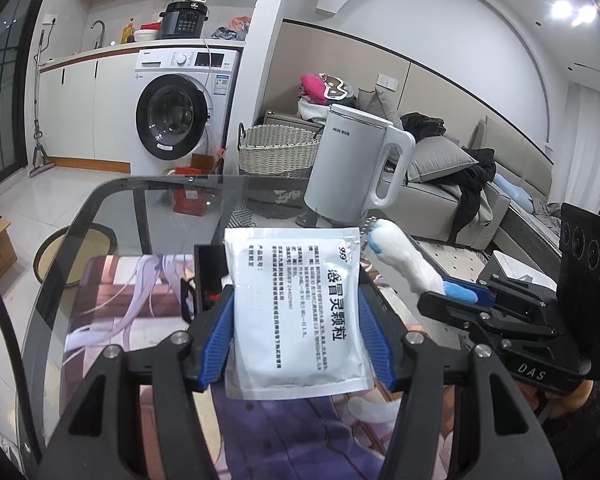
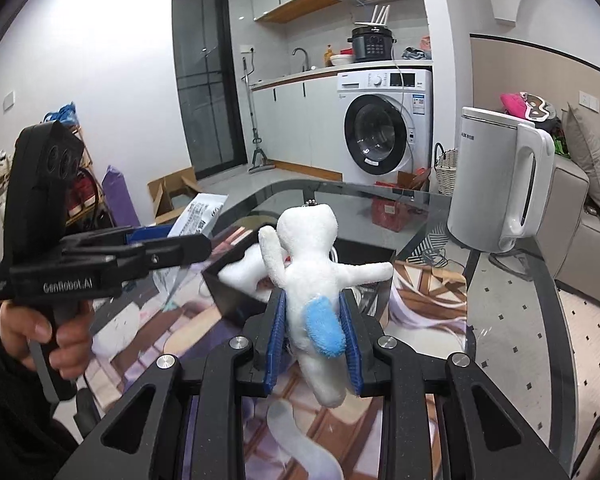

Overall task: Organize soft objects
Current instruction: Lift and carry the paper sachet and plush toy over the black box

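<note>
In the left wrist view my left gripper (image 1: pixel 296 296) is shut on a white printed sachet (image 1: pixel 300 328), held upright between the blue pads above the table. In the right wrist view my right gripper (image 2: pixel 312 300) is shut on a white plush toy (image 2: pixel 308 264) with a blue patch, gripped at its body with the arms spread. Just beyond it lies an open black box (image 2: pixel 236 296) with another white plush (image 2: pixel 240 272) inside. The sachet hides most of the box (image 1: pixel 208 272) in the left view. The right gripper (image 1: pixel 460 294) with its plush toy (image 1: pixel 396 260) shows at the right there.
A white electric kettle (image 2: pixel 496 184) stands at the far right of the glass table (image 2: pixel 512 300). A printed mat (image 2: pixel 420 292) covers the table's middle. A hand (image 2: pixel 32 328) holds the left gripper (image 2: pixel 180 246). Behind are a washing machine (image 1: pixel 176 120), a wicker basket (image 1: pixel 276 152) and a sofa (image 1: pixel 432 208).
</note>
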`<state>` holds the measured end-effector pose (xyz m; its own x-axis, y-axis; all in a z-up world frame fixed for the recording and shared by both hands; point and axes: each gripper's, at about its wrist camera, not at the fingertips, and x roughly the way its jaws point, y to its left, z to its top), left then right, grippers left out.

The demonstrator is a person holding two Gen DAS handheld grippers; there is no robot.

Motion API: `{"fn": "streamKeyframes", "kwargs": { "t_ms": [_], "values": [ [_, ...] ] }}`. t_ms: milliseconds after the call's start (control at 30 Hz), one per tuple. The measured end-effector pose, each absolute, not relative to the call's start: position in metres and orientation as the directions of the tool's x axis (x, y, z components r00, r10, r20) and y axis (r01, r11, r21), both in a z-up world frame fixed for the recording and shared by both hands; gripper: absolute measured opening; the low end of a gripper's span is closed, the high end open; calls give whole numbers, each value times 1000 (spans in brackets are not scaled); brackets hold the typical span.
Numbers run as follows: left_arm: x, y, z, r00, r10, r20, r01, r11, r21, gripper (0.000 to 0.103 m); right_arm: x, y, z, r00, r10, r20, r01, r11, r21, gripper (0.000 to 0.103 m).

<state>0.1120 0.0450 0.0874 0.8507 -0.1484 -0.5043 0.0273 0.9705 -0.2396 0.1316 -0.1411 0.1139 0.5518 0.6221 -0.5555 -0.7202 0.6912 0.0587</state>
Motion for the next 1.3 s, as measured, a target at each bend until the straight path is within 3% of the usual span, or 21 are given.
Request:
{"fn": "streamKeyframes", "kwargs": {
  "t_ms": [600, 1300],
  "values": [
    [175, 35, 65, 829, -117, -546, 6, 980, -200, 58, 166, -128, 105, 588, 598, -545, -663, 742, 99, 26],
    [179, 59, 59, 835, -77, -544, -53, 974, -219, 58, 194, -87, 77, 565, 610, -557, -681, 725, 103, 27]
  ]
}}
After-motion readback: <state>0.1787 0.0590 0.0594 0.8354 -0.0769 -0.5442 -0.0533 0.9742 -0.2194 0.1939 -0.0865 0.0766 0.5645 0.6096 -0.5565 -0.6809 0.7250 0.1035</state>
